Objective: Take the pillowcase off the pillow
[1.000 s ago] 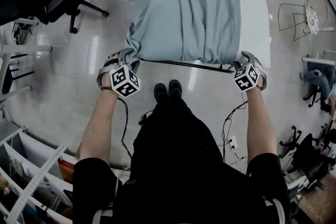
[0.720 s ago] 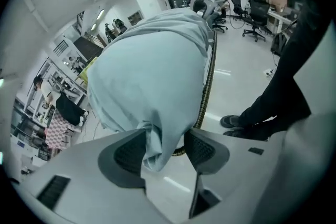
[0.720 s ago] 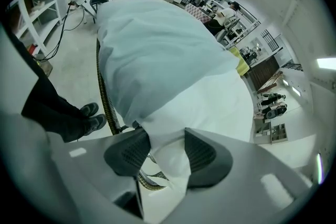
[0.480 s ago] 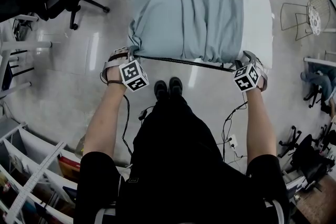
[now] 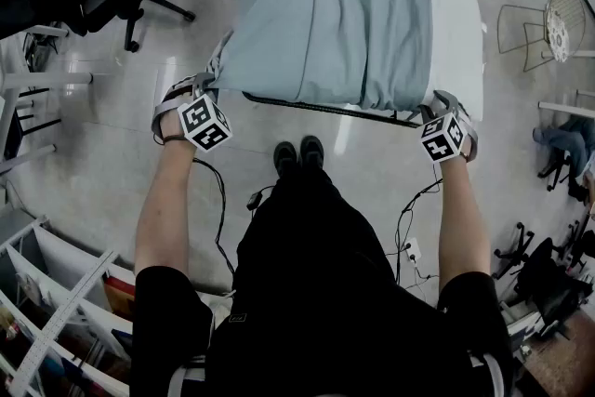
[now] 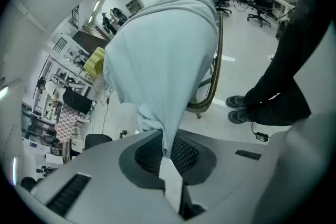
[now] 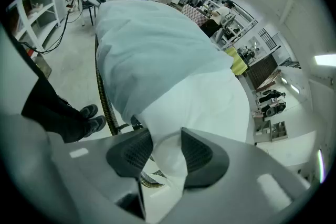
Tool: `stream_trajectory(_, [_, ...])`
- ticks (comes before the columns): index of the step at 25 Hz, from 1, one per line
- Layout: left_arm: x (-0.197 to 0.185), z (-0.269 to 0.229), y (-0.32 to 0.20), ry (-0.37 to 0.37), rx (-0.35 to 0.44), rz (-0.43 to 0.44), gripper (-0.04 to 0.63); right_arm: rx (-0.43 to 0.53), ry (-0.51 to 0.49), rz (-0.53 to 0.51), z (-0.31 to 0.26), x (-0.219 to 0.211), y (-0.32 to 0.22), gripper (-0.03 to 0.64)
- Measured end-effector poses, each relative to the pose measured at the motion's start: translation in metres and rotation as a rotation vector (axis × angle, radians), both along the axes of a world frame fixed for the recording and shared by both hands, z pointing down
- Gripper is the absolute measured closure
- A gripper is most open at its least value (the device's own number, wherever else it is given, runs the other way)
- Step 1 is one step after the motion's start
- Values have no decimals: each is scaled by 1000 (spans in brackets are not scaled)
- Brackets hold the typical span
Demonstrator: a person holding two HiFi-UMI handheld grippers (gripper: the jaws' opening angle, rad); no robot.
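Left tongs (image 6: pixel 168 150) clenched on pillowcase (image 5: pixel 316 23) corner, 7 o'clock | right tongs (image 7: pixel 165 152) just closing tighter on pillow (image 5: pixel 456 42) corner (white), 5 o'clock

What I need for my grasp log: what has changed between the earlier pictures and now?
The left gripper closed on the near corner of the pillowcase and pulled it out to the left, stretching the cloth. The right gripper has just been closing its jaws on a corner of the pillow. That hand and the pillow stayed put.
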State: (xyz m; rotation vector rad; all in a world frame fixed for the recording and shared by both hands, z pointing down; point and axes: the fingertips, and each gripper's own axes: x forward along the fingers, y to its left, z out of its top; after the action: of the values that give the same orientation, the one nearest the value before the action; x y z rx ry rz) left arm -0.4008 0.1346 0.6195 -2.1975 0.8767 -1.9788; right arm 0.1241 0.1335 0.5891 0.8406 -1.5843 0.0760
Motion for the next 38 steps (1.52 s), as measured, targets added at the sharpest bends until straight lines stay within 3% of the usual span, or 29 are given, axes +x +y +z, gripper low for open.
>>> stream_trajectory(6, [-51, -6, -14, -36, 4, -54, 584, -8, -4, 30, -1, 11, 5, 439])
stream_trajectory(15, [-90, -20, -43, -46, 42, -137, 584, -10, -17, 70, -3, 15, 15, 456])
stream_trajectory(18, [-71, -20, -41, -34, 67, -134, 583, -21, 16, 67, 0, 10, 15, 457])
stream_trajectory(21, [-29, -21, -15, -13, 83, -20, 571, -2, 36, 52, -6, 8, 15, 439])
stream_trajectory(23, [1, -22, 8, 33, 71, 45, 466, 28, 33, 32, -13, 5, 17, 428])
stream_trajectory(27, [50, -25, 45, 105, 79, 127, 421, 90, 13, -45, -25, -10, 20, 392])
stream_trajectory(32, [83, -8, 33, 72, 125, 202, 360, 71, 38, -117, -14, -23, 11, 303])
stream_trajectory(36, [98, 13, 17, 56, 99, 256, 369, 50, 89, -187, 5, -33, 6, 291])
stream_trajectory(38, [99, 14, 12, 24, 109, 286, 491, 34, 86, -192, 12, -37, 5, 314])
